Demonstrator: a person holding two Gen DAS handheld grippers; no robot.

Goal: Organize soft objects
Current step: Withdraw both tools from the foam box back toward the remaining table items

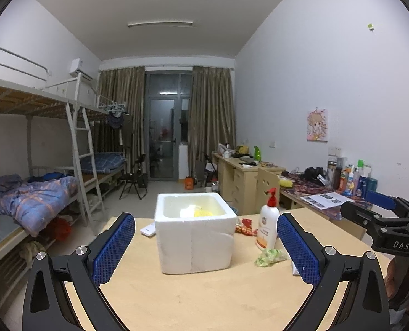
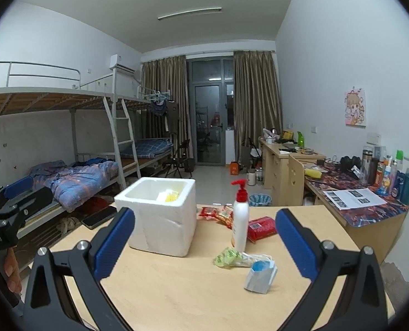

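Observation:
A white foam box stands on the light wooden table, with yellow and white soft items inside. A green-patterned soft packet lies right of it. A blue-and-white tissue pack lies nearer in the right wrist view. Red snack packets lie behind. My left gripper is open and empty, in front of the box. My right gripper is open and empty, also seen at the right edge of the left wrist view.
A white lotion bottle with a red pump stands right of the box. A white card lies left of it. Bunk beds line the left wall, cluttered desks the right.

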